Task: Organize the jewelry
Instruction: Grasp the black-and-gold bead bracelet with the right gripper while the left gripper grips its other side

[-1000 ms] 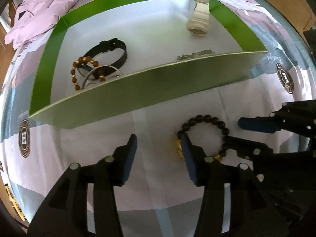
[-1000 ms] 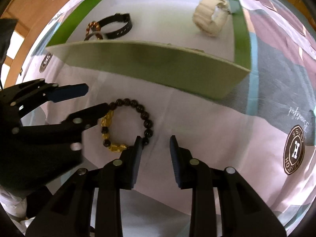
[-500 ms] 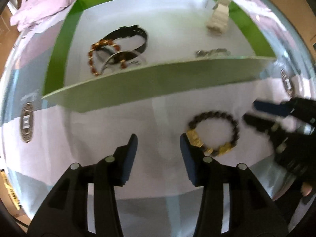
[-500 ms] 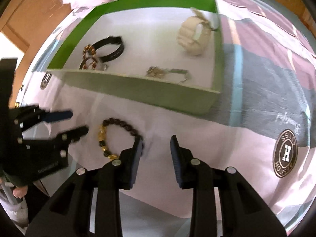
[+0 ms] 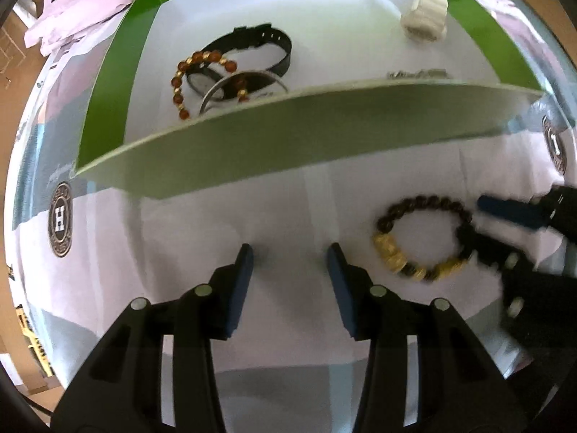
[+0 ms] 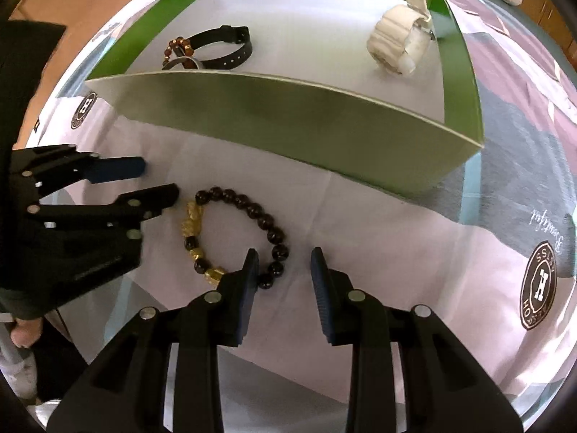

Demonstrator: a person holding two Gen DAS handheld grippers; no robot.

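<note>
Left gripper (image 5: pixel 288 256) slid left, away from the dark bead bracelet (image 6: pixel 234 236), round "H" badge (image 6: pixel 540 285) printed on the cloth, both grippers spread wide, holding nothing, right gripper (image 6: pixel 285 265) beside the bracelet, near the green box (image 6: pixel 288 115).

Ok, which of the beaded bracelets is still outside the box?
The dark-beaded bracelet with gold charms, lying on the cloth in front of the green box, beside the right claw. The amber-beaded bracelet is already inside, by the black strap.
</note>
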